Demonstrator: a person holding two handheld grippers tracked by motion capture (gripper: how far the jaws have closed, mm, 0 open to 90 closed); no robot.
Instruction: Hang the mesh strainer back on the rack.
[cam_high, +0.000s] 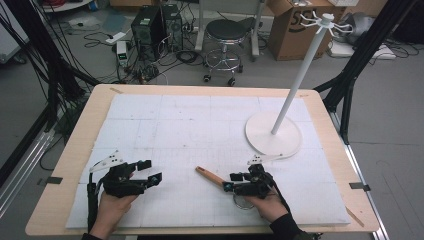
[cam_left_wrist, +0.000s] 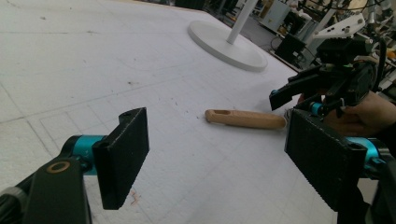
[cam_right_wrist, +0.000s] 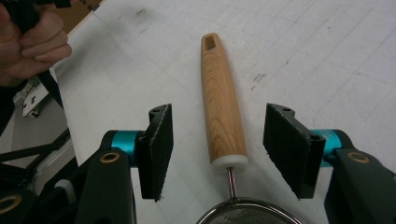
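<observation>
A small strainer (cam_right_wrist: 223, 116) with a wooden handle lies flat on the white foam mat (cam_high: 200, 125), its handle running between the two spread jaws of the right gripper (cam_right_wrist: 217, 149) without touching either pad. Its metal mesh bowl is cut off at the bottom edge of the right gripper view, and in the high view the bowl is mostly hidden under the right gripper (cam_high: 239, 182) and the hand holding it. The left gripper (cam_high: 147, 172) sits well apart to the left of the handle's far end, released, jaws wide and holding nothing. Beyond the right gripper stands a white stand (cam_high: 274, 132) with a round base and a tall pole. Nothing lies between the grippers except bare mat.
</observation>
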